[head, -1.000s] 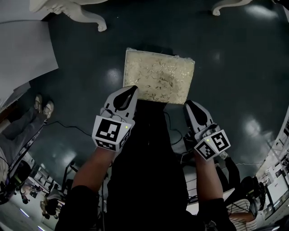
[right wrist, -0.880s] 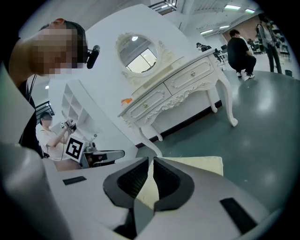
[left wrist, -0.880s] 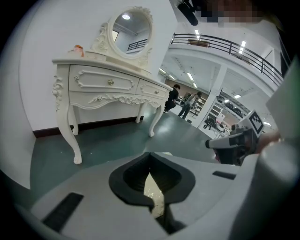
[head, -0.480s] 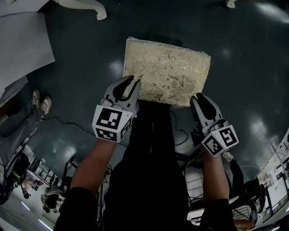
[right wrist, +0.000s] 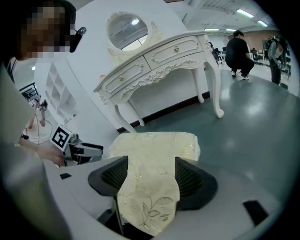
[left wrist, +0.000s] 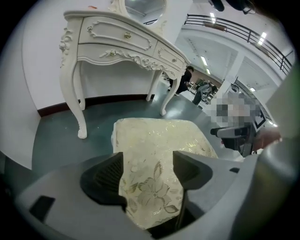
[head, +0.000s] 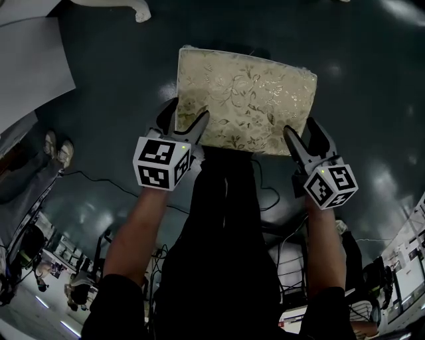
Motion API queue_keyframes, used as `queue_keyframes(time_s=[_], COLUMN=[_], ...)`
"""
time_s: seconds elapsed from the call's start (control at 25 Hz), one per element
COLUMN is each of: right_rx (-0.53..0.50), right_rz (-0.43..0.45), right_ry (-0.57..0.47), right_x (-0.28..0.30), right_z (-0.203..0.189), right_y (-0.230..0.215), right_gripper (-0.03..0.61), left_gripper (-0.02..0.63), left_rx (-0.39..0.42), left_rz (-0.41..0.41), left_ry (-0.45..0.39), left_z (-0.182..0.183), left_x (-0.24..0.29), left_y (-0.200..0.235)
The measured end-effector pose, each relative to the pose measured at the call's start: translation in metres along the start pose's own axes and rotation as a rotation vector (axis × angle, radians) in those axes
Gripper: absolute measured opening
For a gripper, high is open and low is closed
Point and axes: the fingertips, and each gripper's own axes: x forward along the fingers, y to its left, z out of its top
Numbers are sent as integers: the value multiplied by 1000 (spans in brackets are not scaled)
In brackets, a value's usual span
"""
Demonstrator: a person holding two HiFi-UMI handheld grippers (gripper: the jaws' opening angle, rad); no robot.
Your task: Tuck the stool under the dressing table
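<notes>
The floor (head: 372, 99) is dark and glossy, spotted with lamp glare. A thin black cable (head: 93, 176) trails across it, close to a pair of pale shoes (head: 64, 154) on somebody standing at the edge. A white board (head: 30, 63) sits just beyond them. Farther off a person in black (right wrist: 238, 49) crouches, and a railing (left wrist: 234, 29) runs high overhead.

Glossy dark floor (head: 372, 99) mirrors ceiling strip lights (right wrist: 243, 12), 1 o'clock; white wall (left wrist: 42, 70), dark skirting (left wrist: 112, 99); railing (left wrist: 225, 28), 1 o'clock; crouching bystander (right wrist: 238, 51), 2 o'clock.
</notes>
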Motion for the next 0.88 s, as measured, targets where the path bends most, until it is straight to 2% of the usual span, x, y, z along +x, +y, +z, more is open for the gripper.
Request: queue_keyframes(time_s=[0.12, 0.2, 0.48, 0.72, 0.88], right_rx=[4, 34, 50, 86, 93], right_rz=[-51, -57, -24, -21, -43], right_ry=[11, 6, 72, 133, 163], right_x=[3, 3, 16, 27, 30], right_z=[-7, -10, -29, -45, -48], right_y=[-21, -28, -28, -33, -38], right_gripper=[314, 331, 400, 405, 405], left_gripper=[393, 427, 470, 516, 532], left_rx=[-41, -63, -86, -155, -204], left_rz=[-4, -11, -42, -98, -172], left_ry=[45, 73, 123, 152, 182], left_z=[-11, -18, -27, -31, -34], left_x=[11, 15, 30, 39, 45], left_y=[8, 12, 18, 22, 21])
